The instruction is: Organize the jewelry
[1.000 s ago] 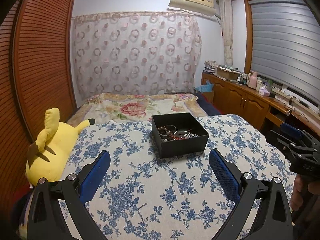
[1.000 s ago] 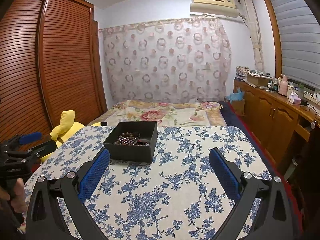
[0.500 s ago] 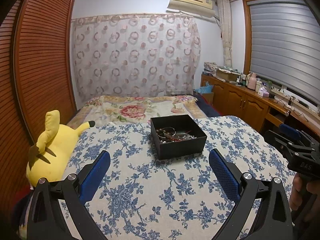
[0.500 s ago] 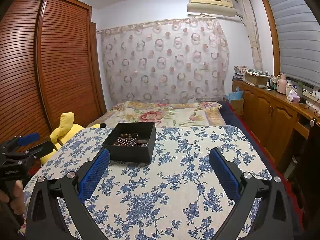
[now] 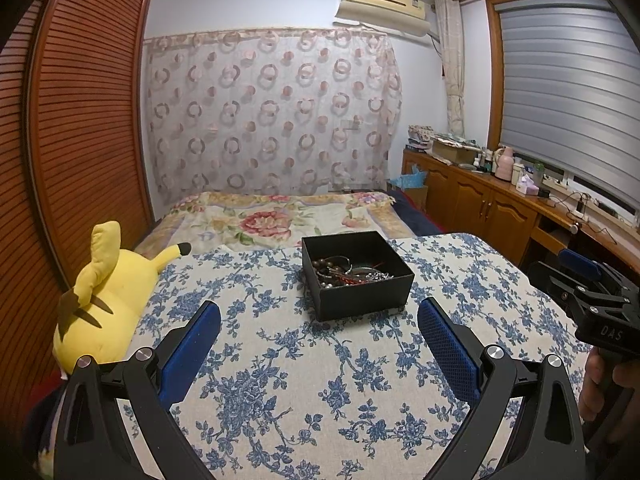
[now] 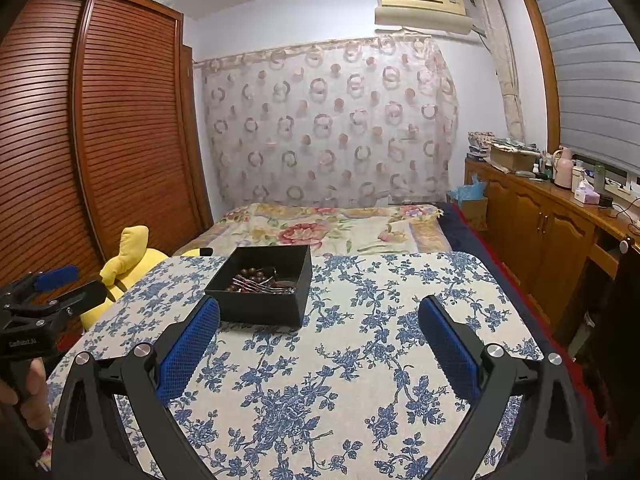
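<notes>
A black box [image 5: 357, 276] of tangled jewelry [image 5: 347, 272] sits mid-worktop [image 5: 320, 380], ahead of the left claw [image 5: 319, 334] and right claw [image 6: 319, 334], both spread wide and empty. The pieces look light, slippery, probably snag-prone; a bead strand offers the surest hold.

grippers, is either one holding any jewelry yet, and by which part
Nothing is held. The left gripper and right gripper are both open above the floral tablecloth, and the jewelry lies in the black box.
</notes>
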Motion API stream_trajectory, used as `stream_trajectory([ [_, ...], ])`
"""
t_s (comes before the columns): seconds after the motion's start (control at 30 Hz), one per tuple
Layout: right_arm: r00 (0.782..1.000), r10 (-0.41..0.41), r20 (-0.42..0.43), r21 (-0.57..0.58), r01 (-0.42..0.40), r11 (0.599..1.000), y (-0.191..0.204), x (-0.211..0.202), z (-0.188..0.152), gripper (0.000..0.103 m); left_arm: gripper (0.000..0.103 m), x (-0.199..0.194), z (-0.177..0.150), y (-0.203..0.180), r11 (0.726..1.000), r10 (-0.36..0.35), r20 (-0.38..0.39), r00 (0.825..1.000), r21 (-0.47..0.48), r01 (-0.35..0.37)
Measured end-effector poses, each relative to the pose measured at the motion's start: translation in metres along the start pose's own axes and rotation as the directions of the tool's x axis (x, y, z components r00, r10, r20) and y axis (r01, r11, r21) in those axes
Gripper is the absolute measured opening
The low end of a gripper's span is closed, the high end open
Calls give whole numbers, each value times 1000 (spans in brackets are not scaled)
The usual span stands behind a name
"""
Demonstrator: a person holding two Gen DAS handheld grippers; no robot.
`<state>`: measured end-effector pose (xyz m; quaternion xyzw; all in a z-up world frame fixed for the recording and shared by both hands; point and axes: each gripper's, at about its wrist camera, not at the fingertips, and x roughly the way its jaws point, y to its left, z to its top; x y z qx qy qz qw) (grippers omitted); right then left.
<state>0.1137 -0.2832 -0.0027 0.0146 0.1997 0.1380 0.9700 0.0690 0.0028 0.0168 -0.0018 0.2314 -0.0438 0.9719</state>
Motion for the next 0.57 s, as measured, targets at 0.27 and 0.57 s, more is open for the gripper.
stream_trajectory([
  [0.27,1000,1,1,1,-1,1000,-1,-1,0,100,95,0,0,1,1000,0,2,1000,-3,0],
  [0.57,1000,-1,2,1,1,1000,-2,0,0,100,95,-1,0,0,1000,-1,0,1000,-2,1],
])
